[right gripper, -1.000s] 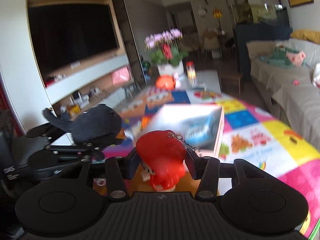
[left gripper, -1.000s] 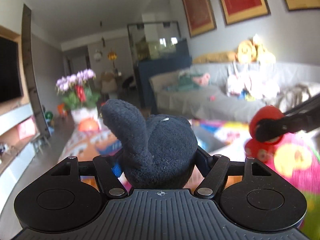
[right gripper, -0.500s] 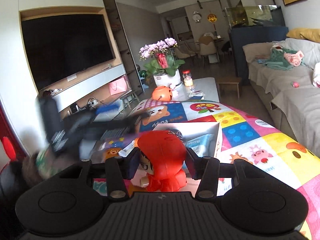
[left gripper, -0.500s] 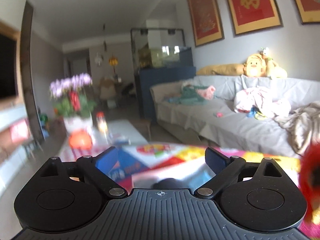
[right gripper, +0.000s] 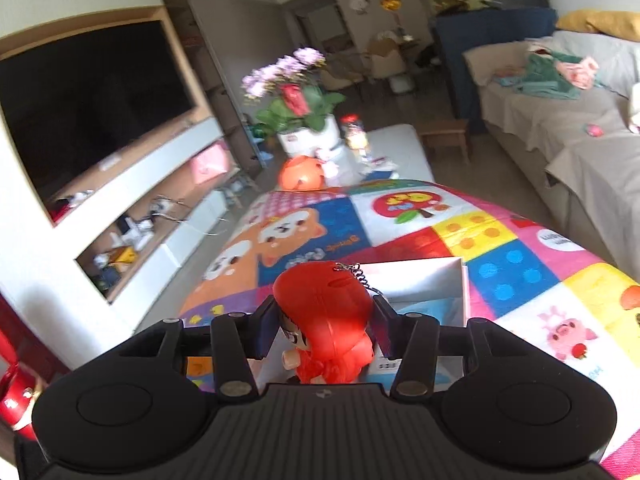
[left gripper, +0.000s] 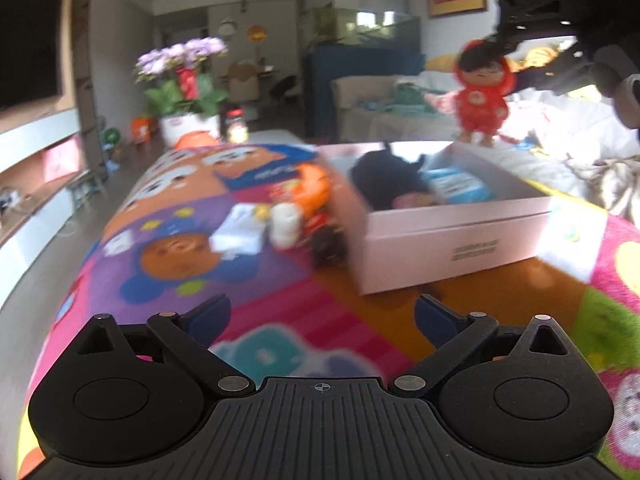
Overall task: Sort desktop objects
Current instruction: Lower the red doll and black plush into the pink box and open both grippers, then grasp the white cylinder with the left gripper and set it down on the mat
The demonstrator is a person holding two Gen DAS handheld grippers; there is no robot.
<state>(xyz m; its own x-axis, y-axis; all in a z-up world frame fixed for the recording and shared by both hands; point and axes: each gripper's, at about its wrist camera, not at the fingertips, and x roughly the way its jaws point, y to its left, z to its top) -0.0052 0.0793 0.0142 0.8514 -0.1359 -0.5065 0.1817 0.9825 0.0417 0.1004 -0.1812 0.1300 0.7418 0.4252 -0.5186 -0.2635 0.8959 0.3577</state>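
Red, glossy doll (right gripper: 326, 320) sat clenched in our right gripper (right gripper: 326, 330) above the rectangular white box (left gripper: 452, 236); inside it lay fuzzy black plush (left gripper: 386, 184); our left gripper (left gripper: 322, 316) gaped, released.

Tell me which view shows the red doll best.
The left wrist view: the red doll hangs whole, face and body visible, pinched by the right claw above the white box. The right wrist view shows only its head top and keychain from behind.
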